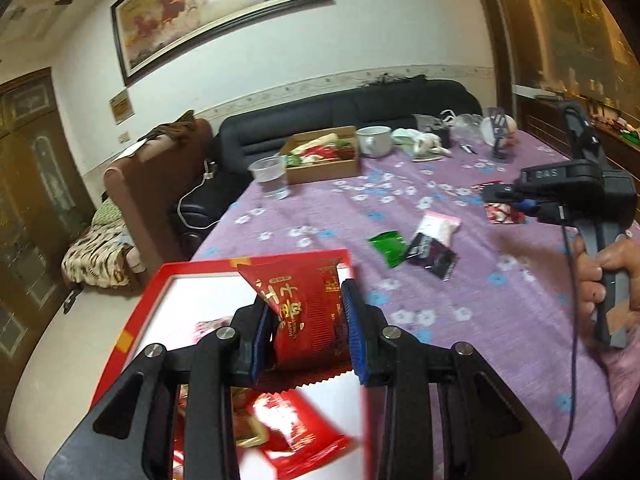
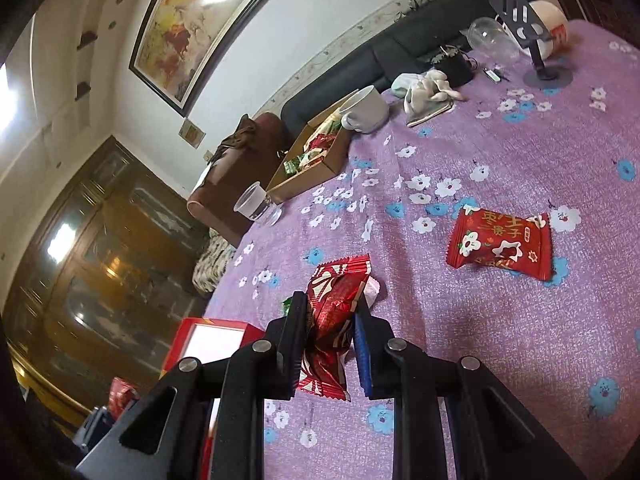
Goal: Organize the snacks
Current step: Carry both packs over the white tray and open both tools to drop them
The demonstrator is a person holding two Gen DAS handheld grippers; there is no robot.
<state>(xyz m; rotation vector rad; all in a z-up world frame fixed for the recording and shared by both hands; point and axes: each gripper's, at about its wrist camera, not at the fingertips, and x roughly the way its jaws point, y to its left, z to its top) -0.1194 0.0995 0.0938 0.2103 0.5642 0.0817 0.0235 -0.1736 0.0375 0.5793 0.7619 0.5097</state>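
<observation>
- The table [image 1: 460, 320], under a purple flowered cloth, carries everything; a brown carton [image 1: 324, 160] of snacks sits at its far side beside a mug [image 1: 374, 140] and a clear cup [image 1: 269, 172].
- The red box [image 1: 176, 272], white inside, sits at the table's near left edge, directly under the left gripper [image 1: 308, 320]. One red packet already lies in it [image 1: 296, 436].
- The left gripper pinches a red packet [image 1: 304, 312] between its blue pads, long axis upright, hanging above the box's open interior. Judged from this, release straight down would land it inside; no sideways travel looks needed.
- The right gripper [image 2: 328, 336] is clamped on a crinkled red snack [image 2: 332, 312], long axis along the fingers, raised off the cloth. The box [image 2: 216, 340] lies to its left and near, so its carry must go leftward.
- Loose pieces lie on the cloth: a red pack [image 2: 500, 244] to the right of the right gripper, plus a green [image 1: 386, 245], a dark [image 1: 434, 256] and a pink-white sachet [image 1: 440, 227] near mid-table.
- The left hand is nearer the box; the right hand is closer to the loose pack.
</observation>
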